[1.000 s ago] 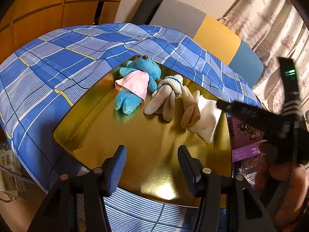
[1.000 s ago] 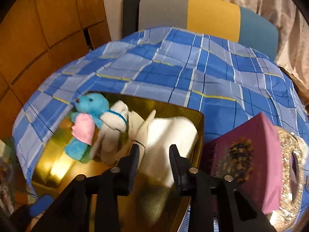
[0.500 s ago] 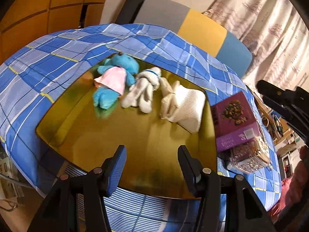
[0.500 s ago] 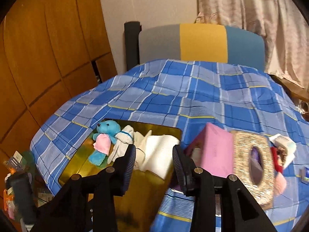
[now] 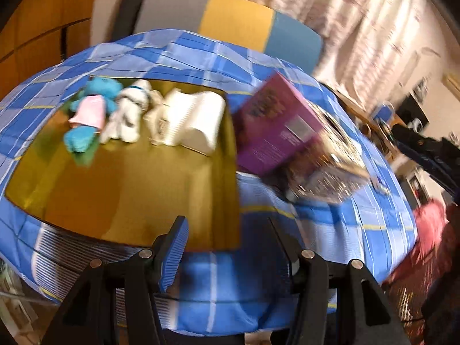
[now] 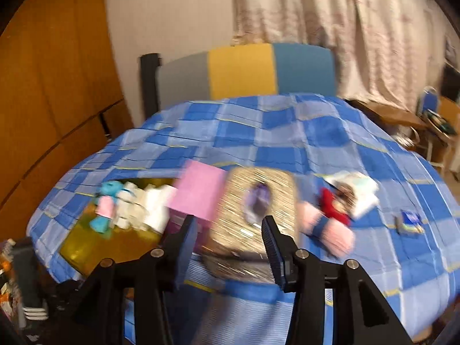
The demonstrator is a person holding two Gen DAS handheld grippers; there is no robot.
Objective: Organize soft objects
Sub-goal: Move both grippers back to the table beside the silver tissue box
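A gold tray [image 5: 115,195] lies on the blue checked bedspread [image 6: 287,132]. Along its far side lie a blue teddy in pink [image 5: 89,115], a white plush [image 5: 129,112] and a folded white cloth [image 5: 195,120]. To the right on the bedspread lie a pink fluffy toy [image 6: 327,227], a red soft toy [image 6: 333,207] and a white pouch [image 6: 356,189]. My left gripper [image 5: 230,253] is open and empty over the tray's near right corner. My right gripper [image 6: 230,247] hovers before the glittery box; its jaws are opening with nothing between them.
A purple box [image 5: 273,126] and a glittery gold tissue box [image 6: 258,201] stand right of the tray. A small blue card [image 6: 411,221] lies far right. A grey, yellow and blue headboard [image 6: 244,69], curtains and a wooden wardrobe [image 6: 43,86] lie beyond.
Both views swung to the right, away from the tray. The right gripper drew back and up from the white cloth and its fingers spread wider. The soft toys at the right came into view.
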